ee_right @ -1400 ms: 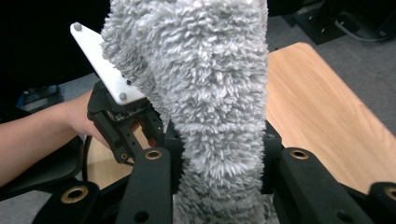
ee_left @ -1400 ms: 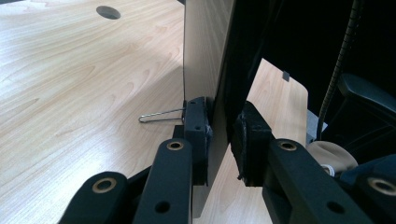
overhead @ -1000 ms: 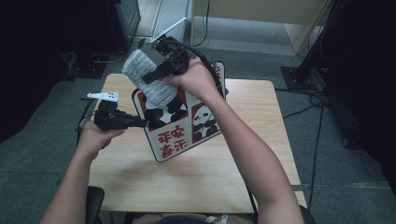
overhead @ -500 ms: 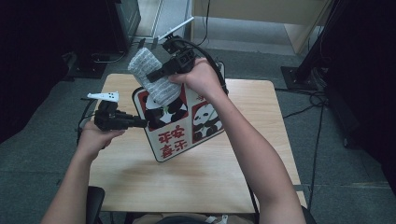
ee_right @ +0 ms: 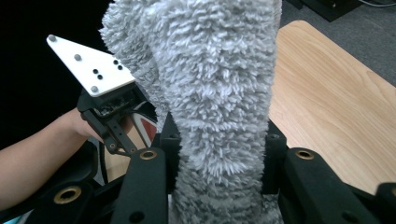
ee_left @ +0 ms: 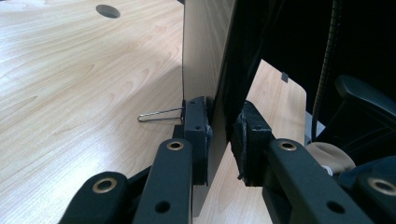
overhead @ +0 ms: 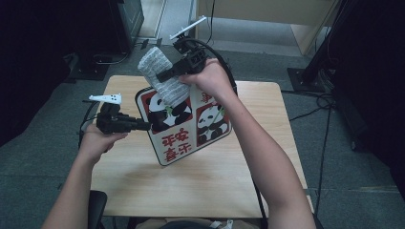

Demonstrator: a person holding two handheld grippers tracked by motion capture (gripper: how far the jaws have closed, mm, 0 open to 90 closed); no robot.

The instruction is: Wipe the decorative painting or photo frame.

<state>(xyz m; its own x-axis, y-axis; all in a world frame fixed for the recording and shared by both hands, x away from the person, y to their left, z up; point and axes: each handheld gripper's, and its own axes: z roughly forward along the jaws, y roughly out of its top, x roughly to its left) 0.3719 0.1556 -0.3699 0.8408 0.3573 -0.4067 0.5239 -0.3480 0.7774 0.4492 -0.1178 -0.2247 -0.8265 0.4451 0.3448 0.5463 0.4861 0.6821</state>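
A flat bag point(overhead: 191, 129) printed with pandas and red characters stands tilted on the wooden table point(overhead: 267, 181). My left gripper point(overhead: 145, 125) is shut on the bag's left edge; in the left gripper view the bag's wall point(ee_left: 205, 56) runs up between the pads of the gripper point(ee_left: 224, 140). My right gripper point(overhead: 165, 75) is shut on a grey fluffy cloth point(overhead: 174, 90) held at the bag's top edge. The cloth point(ee_right: 219, 84) bulges between the pads of the right gripper point(ee_right: 219, 163), whose jaws have just been opening slightly. The left gripper point(ee_right: 109, 116) sits behind it.
A thin wire loop point(ee_left: 159, 113) lies on the table beside the bag. The tabletop has a round hole point(ee_left: 108, 10). Dark equipment and cables point(overhead: 325, 100) ring the table on the grey floor. A chair point(ee_left: 369, 102) is near the table's front edge.
The right hand with the cloth has shifted slightly to the right at the bag's top. The left gripper and the bag have stayed put.
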